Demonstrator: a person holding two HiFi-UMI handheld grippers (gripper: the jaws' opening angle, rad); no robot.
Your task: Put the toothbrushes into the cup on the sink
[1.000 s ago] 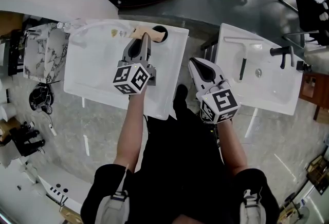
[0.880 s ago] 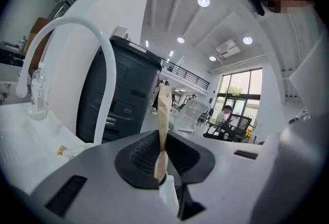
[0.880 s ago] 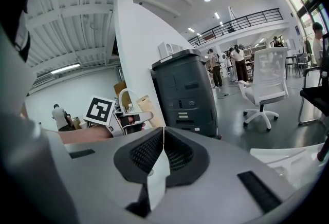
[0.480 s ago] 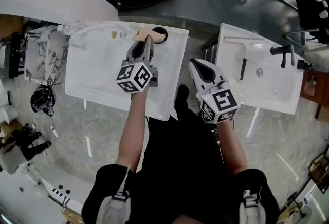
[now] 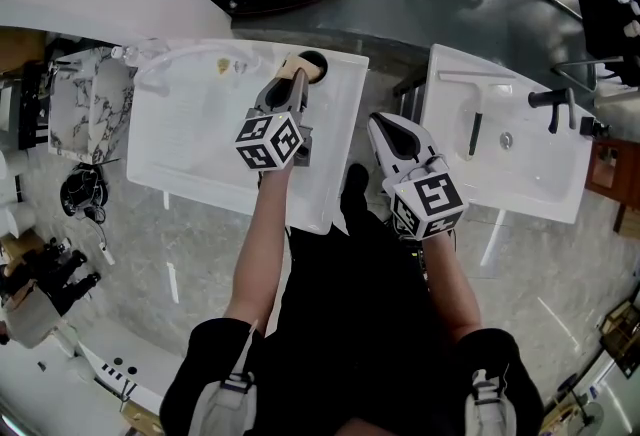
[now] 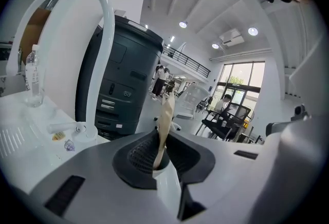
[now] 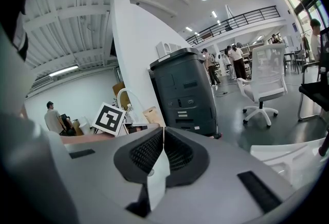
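Note:
My left gripper is shut on a tan toothbrush, which sticks up out of the jaws. In the head view the toothbrush reaches to the edge of the dark round cup at the far right corner of the white sink. My right gripper hangs shut and empty over the gap between the two sinks, to the right of the left one.
A white arched faucet and a clear bottle stand at the sink's far left. A second white sink with a black faucet is on the right. Beyond the sinks stands a dark grey machine.
My left gripper has moved right and away from me, carrying the toothbrush closer to the cup. The right gripper has stayed still.

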